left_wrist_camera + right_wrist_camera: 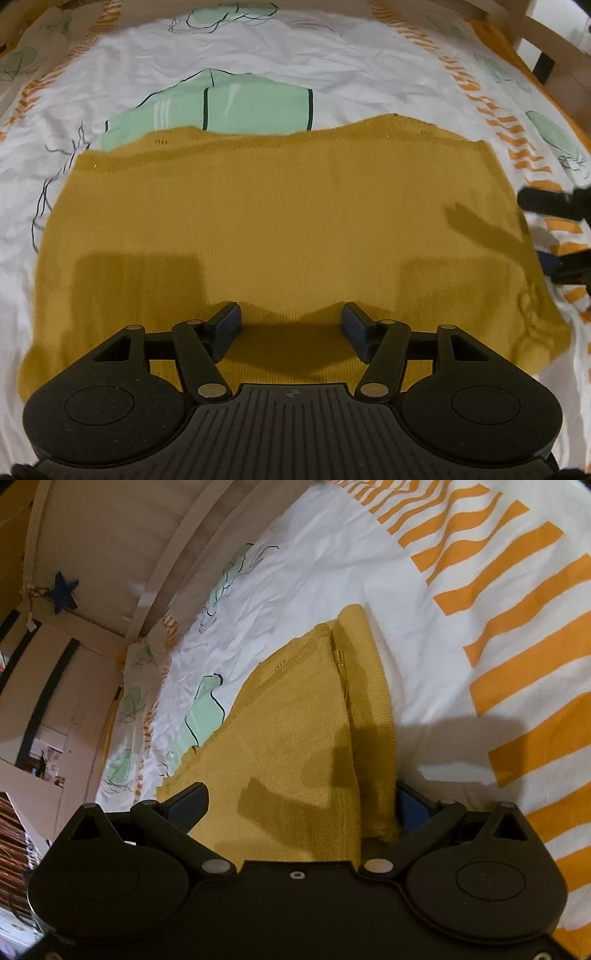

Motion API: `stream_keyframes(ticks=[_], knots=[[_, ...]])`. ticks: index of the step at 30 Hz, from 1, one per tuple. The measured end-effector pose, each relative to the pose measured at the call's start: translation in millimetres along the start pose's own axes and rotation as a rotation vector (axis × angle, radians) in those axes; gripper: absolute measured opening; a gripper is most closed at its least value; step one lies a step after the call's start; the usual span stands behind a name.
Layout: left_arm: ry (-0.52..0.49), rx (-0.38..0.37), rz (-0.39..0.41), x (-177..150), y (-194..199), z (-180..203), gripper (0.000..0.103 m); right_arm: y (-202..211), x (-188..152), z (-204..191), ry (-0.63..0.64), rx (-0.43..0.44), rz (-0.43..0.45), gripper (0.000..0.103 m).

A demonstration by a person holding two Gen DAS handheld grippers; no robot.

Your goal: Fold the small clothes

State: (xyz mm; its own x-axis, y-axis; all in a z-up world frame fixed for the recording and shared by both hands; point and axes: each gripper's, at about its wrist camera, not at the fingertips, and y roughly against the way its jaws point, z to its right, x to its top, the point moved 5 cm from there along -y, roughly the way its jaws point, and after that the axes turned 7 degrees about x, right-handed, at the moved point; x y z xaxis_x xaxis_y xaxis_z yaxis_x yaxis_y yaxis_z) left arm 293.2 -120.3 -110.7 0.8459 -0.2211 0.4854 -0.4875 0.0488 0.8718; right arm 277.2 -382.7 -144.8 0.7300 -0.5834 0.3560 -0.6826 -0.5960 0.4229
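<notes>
left tool (291, 328) sits nearest the lens in the left wrist view, fingers spread wide with nothing between them, hovering low over the near part of the mustard garment (258, 229). its shadow falls on the knit just ahead of the fingertips; cannot tell if the pads touch the cloth.

mustard garment lies mostly flat on the bed sheet (258, 48), a white sheet with orange stripes and pale green prints. it looks like a small knit piece, spread wide and fairly smooth. far edge of the garment is wavy and partly covers a green print on the sheet.

right tool (303, 805) is at the garment's right side edge, seen in the left wrist view as dark parts just beside that edge. in the right wrist view its fingers are wide apart and straddle the garment's side: one finger on top of the knit, the other finger (412, 805) below and outside it, behind a narrow flap of the same fabric. that flap stands up and leans in over the main body, so the side looks partly lifted or turned in. the tool is not clamped on it; the gap is clearly wide.

progress judgement: early. garment is laid out and smoothed, maybe one side strip is starting to go over. no finished fold is visible. left to do, likely: close on the side, bring it across, fold the other side, then fold the length.
</notes>
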Motion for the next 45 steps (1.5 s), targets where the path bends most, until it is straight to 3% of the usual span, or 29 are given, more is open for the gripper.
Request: stream_keyframes(ticks=[8,19,23,26,35,39,41,43,45], knots=[[0.031,-0.005,0.000,-17.4,12.2,-1.6,0.059,1.1,2.7,4.8,-0.043,0.040,0.002,0.103],[0.057,-0.033,-0.016,-17.4,4.9,-5.4,0.060,-4.9,3.0,0.1,0.023,0.082,-0.065,0.102],[0.055,-0.030,-0.015,-17.7,4.7,-5.0,0.060,-6.4,3.8,2.3,0.015,0.102,-0.068,0.085],[0.057,-0.030,-0.019,-17.0,4.6,-5.0,0.060,-6.5,5.8,8.4,-0.022,0.134,-0.052,0.079],[0.069,-0.038,-0.027,-12.4,1.6,-7.5,0.061,-16.8,12.2,7.6,-0.007,0.176,-0.067,0.074],[0.101,-0.068,-0.030,-6.0,0.9,-15.1,0.060,-16.9,12.6,10.9,-0.010,0.153,-0.065,0.057],[0.130,-0.085,-0.039,-2.3,1.7,-21.7,0.059,-14.3,12.8,18.9,-0.034,0.131,-0.057,0.038],[0.156,-0.085,-0.043,1.3,4.4,-33.6,0.059,-12.8,12.3,27.2,-0.071,0.118,-0.049,0.025],[0.182,-0.056,-0.032,5.1,6.8,-49.4,0.059,-12.8,10.7,28.7,-0.078,0.117,-0.044,0.023]])
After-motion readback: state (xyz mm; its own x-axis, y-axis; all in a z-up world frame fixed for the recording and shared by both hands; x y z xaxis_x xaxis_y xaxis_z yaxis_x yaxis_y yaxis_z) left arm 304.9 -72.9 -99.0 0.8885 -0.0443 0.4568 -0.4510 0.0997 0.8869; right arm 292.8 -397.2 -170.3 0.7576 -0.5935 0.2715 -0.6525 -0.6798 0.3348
